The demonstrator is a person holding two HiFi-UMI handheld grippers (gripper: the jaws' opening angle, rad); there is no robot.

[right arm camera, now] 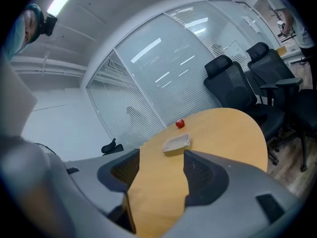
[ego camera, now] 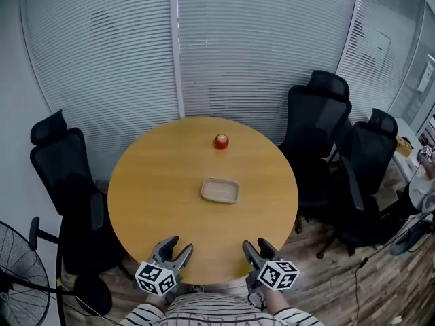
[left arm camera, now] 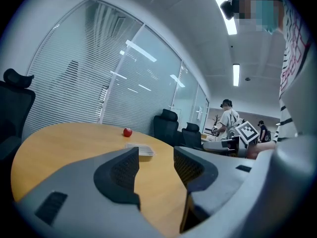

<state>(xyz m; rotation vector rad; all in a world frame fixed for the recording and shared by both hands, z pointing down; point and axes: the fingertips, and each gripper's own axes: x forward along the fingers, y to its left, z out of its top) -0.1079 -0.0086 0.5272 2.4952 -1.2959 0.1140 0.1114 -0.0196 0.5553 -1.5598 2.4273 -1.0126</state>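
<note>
The left gripper (ego camera: 179, 244) and right gripper (ego camera: 256, 244) are held side by side over the table's (ego camera: 156, 182) near edge, jaws parted.

Count's coming in: two grippers, the left gripper (ego camera: 180, 244) and the right gripper (ego camera: 256, 244). One round worktop (ego camera: 156, 182) stretches out ahead of both. On it sits one shallow tray (ego camera: 219, 190), straight out in front and between the two grippers, and one red fruit (ego camera: 221, 141) farther out beyond the tray. Black chairs: I make out three, with one chair (ego camera: 64, 175) out past the left gripper, then a second chair (ego camera: 318, 117) and a third chair (ego camera: 370, 161) off beyond the right gripper. One fan (ego camera: 20, 277), low beside the left gripper.
</note>
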